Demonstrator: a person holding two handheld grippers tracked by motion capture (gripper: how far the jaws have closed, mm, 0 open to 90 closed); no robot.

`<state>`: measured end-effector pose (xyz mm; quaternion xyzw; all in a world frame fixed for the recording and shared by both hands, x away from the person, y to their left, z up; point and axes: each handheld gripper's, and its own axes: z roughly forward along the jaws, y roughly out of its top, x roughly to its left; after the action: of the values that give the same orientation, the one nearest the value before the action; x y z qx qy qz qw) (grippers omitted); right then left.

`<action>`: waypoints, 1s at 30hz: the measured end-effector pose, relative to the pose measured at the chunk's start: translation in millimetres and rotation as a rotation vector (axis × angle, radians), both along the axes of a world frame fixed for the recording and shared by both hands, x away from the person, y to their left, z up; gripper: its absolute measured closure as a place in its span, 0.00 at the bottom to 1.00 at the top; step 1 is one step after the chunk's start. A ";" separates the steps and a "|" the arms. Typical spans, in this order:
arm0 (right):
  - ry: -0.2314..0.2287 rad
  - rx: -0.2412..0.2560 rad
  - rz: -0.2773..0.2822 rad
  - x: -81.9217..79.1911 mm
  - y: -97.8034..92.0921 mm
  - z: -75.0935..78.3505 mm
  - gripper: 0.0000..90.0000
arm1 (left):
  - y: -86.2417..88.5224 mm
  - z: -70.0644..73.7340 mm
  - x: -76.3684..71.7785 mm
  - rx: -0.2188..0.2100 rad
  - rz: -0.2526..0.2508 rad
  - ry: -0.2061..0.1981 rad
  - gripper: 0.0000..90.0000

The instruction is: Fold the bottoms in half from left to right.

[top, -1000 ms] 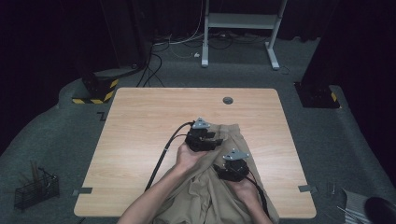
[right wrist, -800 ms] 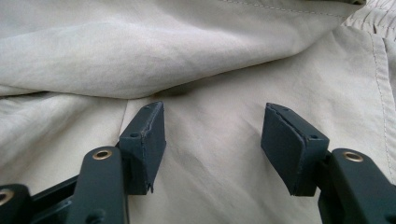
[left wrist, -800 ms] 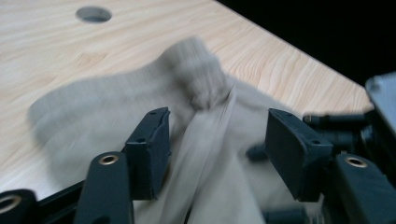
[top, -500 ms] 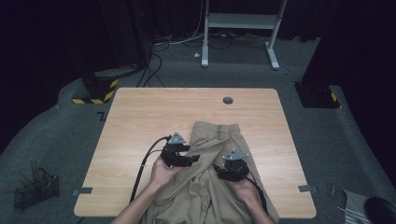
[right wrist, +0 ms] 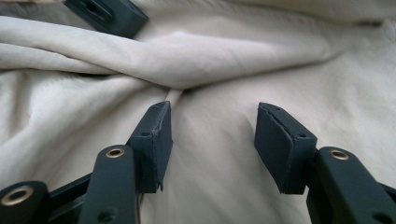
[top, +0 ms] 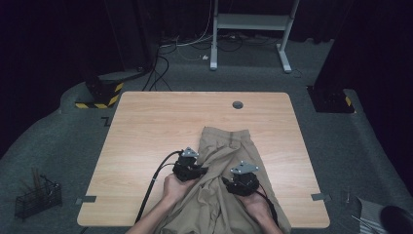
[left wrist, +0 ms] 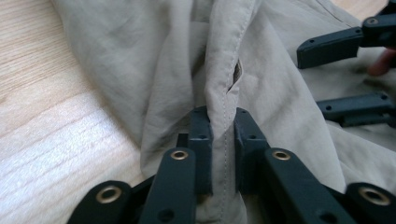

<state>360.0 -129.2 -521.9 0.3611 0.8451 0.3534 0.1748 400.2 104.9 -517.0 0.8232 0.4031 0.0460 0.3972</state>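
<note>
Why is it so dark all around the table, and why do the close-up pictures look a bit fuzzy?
High view: light falls on the table, the room around stays dark. Left gripper view: the left hand-held gripper pinching the trousers is sharp, the far cloth softer. Right gripper view: the right hand-held gripper looks soft and blurry up close.

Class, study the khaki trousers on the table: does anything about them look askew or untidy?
Yes. The khaki trousers lie crumpled, not flat, hanging over the table's near edge. The left gripper pinches up a stitched seam fold; the right gripper is open over wrinkled cloth.
</note>
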 end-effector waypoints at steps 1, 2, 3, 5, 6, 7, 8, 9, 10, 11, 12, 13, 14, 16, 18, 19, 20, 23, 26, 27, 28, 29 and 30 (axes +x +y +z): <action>-0.008 0.003 0.004 1.2 1.1 -0.6 0.52 | -0.9 0.0 1.3 0.007 0.008 -0.009 0.91; -0.007 0.008 0.006 2.5 2.1 -1.0 0.52 | -1.6 0.3 2.9 0.014 0.011 -0.013 0.91; -0.010 0.014 0.008 4.6 2.8 -1.6 0.52 | -2.0 0.6 5.0 0.025 0.013 -0.020 0.91; -0.012 0.013 0.007 9.2 5.1 -1.7 0.52 | -1.1 1.0 10.6 0.034 0.025 -0.023 0.92; -0.009 0.016 0.005 12.1 7.0 -1.7 0.52 | 0.1 1.0 13.6 0.036 0.031 -0.023 0.93; -0.012 0.014 0.006 15.9 8.9 -1.8 0.52 | 1.0 1.1 16.6 0.036 0.039 -0.021 0.93; -0.010 0.013 0.004 20.0 11.0 -1.6 0.52 | 1.9 1.5 19.7 0.044 0.048 -0.024 0.94; -0.013 0.015 0.002 24.1 13.6 -1.8 0.52 | 2.3 1.8 22.6 0.048 0.056 -0.023 0.94; -0.010 0.015 -0.002 28.1 16.3 -1.8 0.53 | 2.7 2.4 25.4 0.059 0.059 -0.026 0.94; -0.014 0.014 0.000 32.5 19.0 -1.8 0.53 | 2.8 3.6 28.6 0.077 0.060 -0.031 0.95; -0.010 0.017 -0.004 37.5 22.3 -1.9 0.53 | 2.9 4.4 30.7 0.091 0.061 -0.035 0.95; -0.010 0.014 -0.004 40.6 24.2 -1.8 0.53 | 3.3 5.3 33.9 0.108 0.064 -0.041 0.95; -0.010 0.011 -0.001 44.9 26.6 -1.5 0.53 | 4.1 5.8 37.3 0.117 0.071 -0.041 0.95; -0.008 0.011 -0.007 52.3 31.8 -1.3 0.53 | 7.4 5.7 44.0 0.115 0.085 -0.036 0.96; -0.006 0.010 -0.012 60.3 37.3 -1.2 0.53 | 8.7 6.3 50.2 0.130 0.103 -0.042 0.96; -0.007 0.007 -0.013 64.0 39.8 -1.1 0.53 | 8.9 6.8 53.0 0.142 0.110 -0.049 0.96; -0.007 0.009 -0.011 67.9 42.0 -1.2 0.53 | 10.1 6.9 56.0 0.144 0.119 -0.050 0.96; 0.001 0.007 -0.017 77.7 48.3 -0.6 0.53 | 15.8 7.2 66.4 0.132 0.138 -0.026 0.96; 0.006 0.005 -0.016 81.8 49.6 0.0 0.52 | 19.5 7.6 70.6 0.099 0.131 -0.001 0.96; 0.019 0.006 -0.025 80.7 49.1 1.1 0.51 | 21.4 9.0 70.1 0.098 0.116 -0.008 0.95; 0.041 0.011 -0.026 79.6 46.9 3.1 0.51 | 23.2 12.0 68.4 0.083 0.108 -0.003 0.94; 0.059 0.029 -0.023 76.8 43.3 5.7 0.51 | 24.1 14.8 66.5 0.065 0.107 -0.005 0.94; 0.061 0.044 -0.022 73.4 40.3 7.8 0.51 | 25.5 20.8 63.2 0.047 0.097 -0.013 0.93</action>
<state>433.5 -89.0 -514.1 0.3846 0.8380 0.3588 0.1450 463.3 130.4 -496.2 0.8114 0.4389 0.0799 0.3777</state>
